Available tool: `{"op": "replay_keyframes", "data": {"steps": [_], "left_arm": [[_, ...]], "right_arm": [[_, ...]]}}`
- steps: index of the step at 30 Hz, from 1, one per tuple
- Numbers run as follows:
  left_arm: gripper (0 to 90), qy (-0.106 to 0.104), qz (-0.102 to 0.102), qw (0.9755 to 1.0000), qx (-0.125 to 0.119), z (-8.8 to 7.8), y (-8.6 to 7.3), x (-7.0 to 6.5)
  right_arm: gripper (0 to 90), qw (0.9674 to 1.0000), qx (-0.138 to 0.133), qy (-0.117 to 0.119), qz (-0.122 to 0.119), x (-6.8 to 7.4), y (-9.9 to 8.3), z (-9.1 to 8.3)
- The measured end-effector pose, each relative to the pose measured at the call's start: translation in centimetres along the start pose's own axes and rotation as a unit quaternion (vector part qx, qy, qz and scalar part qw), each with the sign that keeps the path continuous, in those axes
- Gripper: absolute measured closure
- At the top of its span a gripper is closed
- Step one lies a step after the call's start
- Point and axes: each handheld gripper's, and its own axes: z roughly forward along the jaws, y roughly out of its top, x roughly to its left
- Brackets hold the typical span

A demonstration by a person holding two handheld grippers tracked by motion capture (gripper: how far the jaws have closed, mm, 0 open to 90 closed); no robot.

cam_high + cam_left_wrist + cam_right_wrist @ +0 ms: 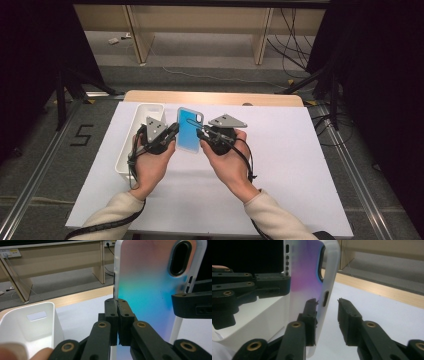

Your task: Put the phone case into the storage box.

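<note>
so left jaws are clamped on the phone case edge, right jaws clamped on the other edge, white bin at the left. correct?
Not quite: the right gripper is open, one jaw clear of the case, per the right gripper view. The left gripper is clamped; the bin is left.

Bright table, dark sides, blurred foreground

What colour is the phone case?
The phone case is shimmery, fading from pink to blue-green, with a frosted white rim. The left gripper view shows it best.

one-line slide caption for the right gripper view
Right tongs open around the edge of an iridescent blue phone case, left tongs clamping its far edge, white plastic bin below.
</note>
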Motion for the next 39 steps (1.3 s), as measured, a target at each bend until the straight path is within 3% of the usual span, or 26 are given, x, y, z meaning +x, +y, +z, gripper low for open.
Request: {"op": "replay_keyframes", "data": {"steps": [18,21,24,39], "left_arm": [[88.3,0.017,-0.005,0.9998,-0.003,-0.1,0.2,0.9],[88.3,0.02,-0.005,0.9998,-0.003,-0.1,0.2,1.1],[88.3,0.021,-0.008,0.9997,-0.003,-0.1,0.2,1.2],[88.4,0.03,-0.018,0.9994,-0.007,-0.1,0.6,2.1]], "right_arm": [[33.9,0.9978,-0.029,0.02,-0.056,-0.3,0.1,0.2],[27.1,0.9977,-0.032,0.031,-0.051,-0.3,0.0,0.3],[22.7,0.996,-0.045,0.03,-0.071,-0.2,0.1,0.3],[15.8,0.9927,-0.066,0.053,-0.086,-0.4,0.3,-0.2]]}}
